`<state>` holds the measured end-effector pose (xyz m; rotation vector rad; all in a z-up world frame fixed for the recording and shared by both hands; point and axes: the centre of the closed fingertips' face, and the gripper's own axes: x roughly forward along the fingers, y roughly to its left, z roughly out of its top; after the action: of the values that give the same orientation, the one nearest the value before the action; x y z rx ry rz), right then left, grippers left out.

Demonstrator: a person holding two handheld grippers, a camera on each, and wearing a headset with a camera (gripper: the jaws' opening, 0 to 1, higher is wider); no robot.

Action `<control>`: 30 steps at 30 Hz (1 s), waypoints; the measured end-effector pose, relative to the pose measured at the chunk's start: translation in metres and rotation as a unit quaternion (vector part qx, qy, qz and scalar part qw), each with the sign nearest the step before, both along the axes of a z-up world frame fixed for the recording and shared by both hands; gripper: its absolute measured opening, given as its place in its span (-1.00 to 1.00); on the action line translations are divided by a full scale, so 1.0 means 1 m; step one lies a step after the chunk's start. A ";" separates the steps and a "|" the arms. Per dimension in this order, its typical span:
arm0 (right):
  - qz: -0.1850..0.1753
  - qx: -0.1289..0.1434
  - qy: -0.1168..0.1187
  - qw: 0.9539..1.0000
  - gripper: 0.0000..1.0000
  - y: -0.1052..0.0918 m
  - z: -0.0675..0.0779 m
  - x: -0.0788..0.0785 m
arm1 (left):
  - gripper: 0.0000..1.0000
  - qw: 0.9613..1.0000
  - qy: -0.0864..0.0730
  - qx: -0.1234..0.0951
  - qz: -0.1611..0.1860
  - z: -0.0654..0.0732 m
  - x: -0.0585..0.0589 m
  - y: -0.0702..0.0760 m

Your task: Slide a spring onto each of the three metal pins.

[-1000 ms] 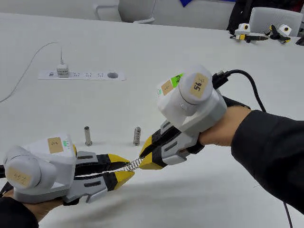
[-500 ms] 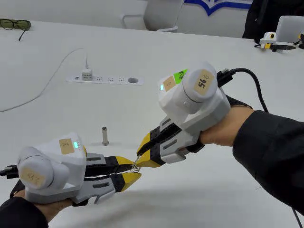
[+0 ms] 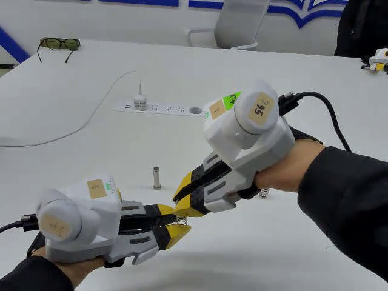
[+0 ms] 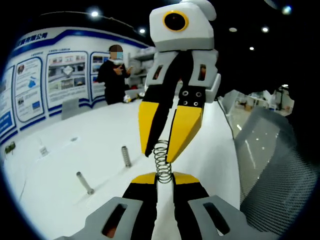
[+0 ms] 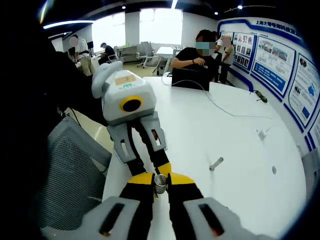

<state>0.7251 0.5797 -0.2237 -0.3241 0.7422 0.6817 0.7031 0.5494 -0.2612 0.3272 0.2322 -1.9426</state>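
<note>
Low centre of the head view: the left hand-held gripper (image 3: 179, 222) comes in from the lower left, its jaws drawn narrow on one end of the small coiled steel spring (image 3: 180, 219). The right hand-held gripper (image 3: 182, 205) reaches down from the right, jaws likewise nearly closed, pinching the other end. In the left gripper view the spring (image 4: 161, 159) stands between my own yellow tips at the bottom and the other gripper's tips above. It hangs in the air over the white desk (image 3: 91, 145), on no pin.

A short bare metal pin (image 3: 156, 177) stands upright left of centre, just above the tips in the frame. A second coil (image 3: 264, 193) stands at the right edge of the right gripper, half hidden. I read it as a spring already seated on its pin.

Risks, as I judge them:
- With both grippers on one spring, any pull apart or twist could stretch or kink the coils.
- An uneven release could let it flick away and roll across the desk.
- A tilted approach to the bare pin could catch the coil's end on the pin's rim, or knock the pin over.
</note>
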 end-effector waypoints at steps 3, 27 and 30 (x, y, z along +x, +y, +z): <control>-0.003 -0.001 0.000 1.000 -0.77 0.000 0.000 -0.002 | -0.79 1.000 0.011 0.002 -0.001 0.000 -0.002 -0.001; -0.052 -0.009 -0.023 0.998 -0.72 -0.004 -0.002 -0.002 | -0.80 1.000 0.018 0.005 -0.013 0.001 0.003 0.002; -0.054 -0.004 -0.025 0.998 -0.73 -0.006 -0.003 0.002 | -0.80 1.000 0.018 0.008 -0.017 -0.001 0.003 0.001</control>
<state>0.7268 0.5739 -0.2265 -0.3053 0.7107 0.5660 0.7064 0.5500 -0.2622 0.3089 0.2663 -1.9821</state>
